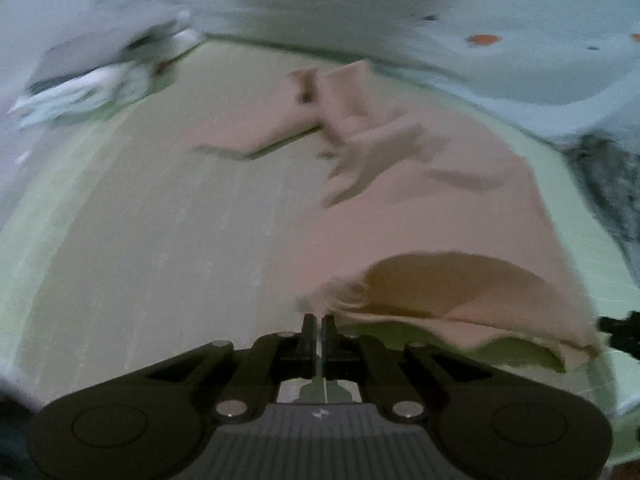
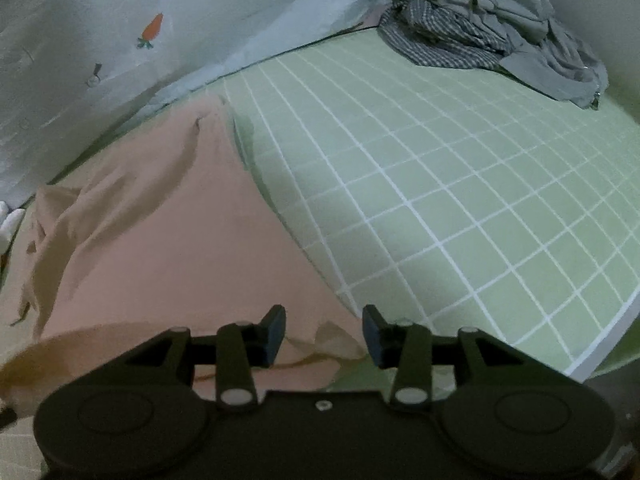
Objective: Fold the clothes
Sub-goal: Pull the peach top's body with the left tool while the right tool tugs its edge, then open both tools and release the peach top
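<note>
A pink garment (image 1: 420, 216) lies spread on the green gridded sheet (image 2: 440, 200), with folds bunched at its far end. My left gripper (image 1: 319, 322) is shut at the garment's near hem. The fabric bunches at its fingertips, and the hem to their right is lifted into an open arch. In the right wrist view the same pink garment (image 2: 180, 240) fills the left half. My right gripper (image 2: 324, 332) stands open over the near corner. That corner lies loose between the fingers, which do not press on it. A black part of the right gripper (image 1: 622, 332) shows at the left wrist view's right edge.
A heap of grey and checked clothes (image 2: 488, 20) sits at the sheet's far right corner. Pale bedding with a carrot print (image 2: 152, 28) rises along the far side. Crumpled white cloth (image 1: 80, 92) lies at the far left. The sheet's white-trimmed edge (image 2: 592, 356) runs near right.
</note>
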The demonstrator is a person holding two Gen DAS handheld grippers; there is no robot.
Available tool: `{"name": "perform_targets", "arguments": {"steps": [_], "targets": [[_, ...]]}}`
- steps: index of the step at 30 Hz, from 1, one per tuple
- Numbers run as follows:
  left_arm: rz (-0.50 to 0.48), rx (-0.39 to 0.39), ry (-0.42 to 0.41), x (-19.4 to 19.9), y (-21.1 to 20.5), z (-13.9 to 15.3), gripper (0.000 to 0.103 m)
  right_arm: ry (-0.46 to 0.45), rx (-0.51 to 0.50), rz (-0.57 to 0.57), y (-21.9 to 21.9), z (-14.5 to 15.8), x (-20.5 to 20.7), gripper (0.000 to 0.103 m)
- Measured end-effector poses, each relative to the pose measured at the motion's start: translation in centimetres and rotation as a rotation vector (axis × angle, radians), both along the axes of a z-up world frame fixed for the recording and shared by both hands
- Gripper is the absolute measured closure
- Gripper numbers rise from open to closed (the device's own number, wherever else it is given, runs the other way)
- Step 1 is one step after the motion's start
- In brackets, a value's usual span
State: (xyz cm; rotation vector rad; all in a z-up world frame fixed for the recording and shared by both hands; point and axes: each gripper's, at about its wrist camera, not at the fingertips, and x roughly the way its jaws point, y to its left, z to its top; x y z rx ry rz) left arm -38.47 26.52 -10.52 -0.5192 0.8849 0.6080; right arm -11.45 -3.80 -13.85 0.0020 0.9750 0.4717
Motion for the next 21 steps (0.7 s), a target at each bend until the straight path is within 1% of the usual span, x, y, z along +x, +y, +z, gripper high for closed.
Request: {"name": "perform_targets", "arguments": {"steps": [2, 5, 6, 7, 8, 9, 11, 13, 15, 17, 18, 19, 20, 21], "targets": [[0.039, 0.008, 0.018, -1.3, -0.4, 0.3, 0.1, -0.005, 0.015, 0.002, -0.5, 0.4, 0.0, 0.059], [0.1, 0.014, 0.016, -2.6, -0.6, 0.8, 0.1, -0.001, 0.016, 0.025, -0.9, 0.4, -0.2, 0.059], [0.115, 0.025, 0.017, -2.8, -0.7, 1.0, 0.098, 0.006, 0.012, 0.032, -0.9, 0.2, -0.2, 0.058], [0.125, 0.035, 0.016, -2.9, -0.8, 1.3, 0.092, 0.013, 0.013, 0.036, -0.9, 0.0, -0.1, 0.058], [0.13, 0.043, 0.012, -2.8, -0.8, 1.5, 0.089, 0.02, 0.015, 0.039, -0.9, -0.1, -0.1, 0.058], [0.131, 0.048, 0.008, -2.7, -0.9, 1.6, 0.084, 0.028, 0.018, 0.042, -0.9, -0.3, 0.0, 0.058], [0.123, 0.059, 0.01, -2.1, -0.7, 1.7, 0.081, 0.031, 0.021, 0.052, -0.6, -0.3, 0.1, 0.058], [0.116, 0.07, 0.017, -1.2, -0.5, 1.8, 0.072, 0.03, 0.023, 0.06, -0.1, -0.2, 0.3, 0.058], [0.109, 0.077, 0.014, -0.1, 0.0, 1.9, 0.067, 0.023, 0.028, 0.062, 0.6, 0.1, 0.5, 0.056], [0.099, 0.078, 0.005, 1.1, 0.7, 2.0, 0.066, 0.007, 0.025, 0.068, 1.3, 0.5, 0.7, 0.048], [0.094, 0.08, 0.002, 1.9, 1.2, 2.1, 0.065, -0.005, 0.018, 0.07, 1.7, 0.7, 0.8, 0.046], [0.091, 0.084, 0.0, 2.7, 1.7, 2.1, 0.061, -0.02, 0.01, 0.072, 2.1, 0.9, 0.9, 0.041], [0.088, 0.088, -0.003, 3.5, 2.2, 2.1, 0.059, -0.035, 0.002, 0.074, 2.4, 1.1, 1.0, 0.032], [0.086, 0.094, -0.005, 4.3, 2.8, 2.0, 0.054, -0.051, -0.003, 0.075, 2.6, 1.3, 1.0, 0.026]]}}
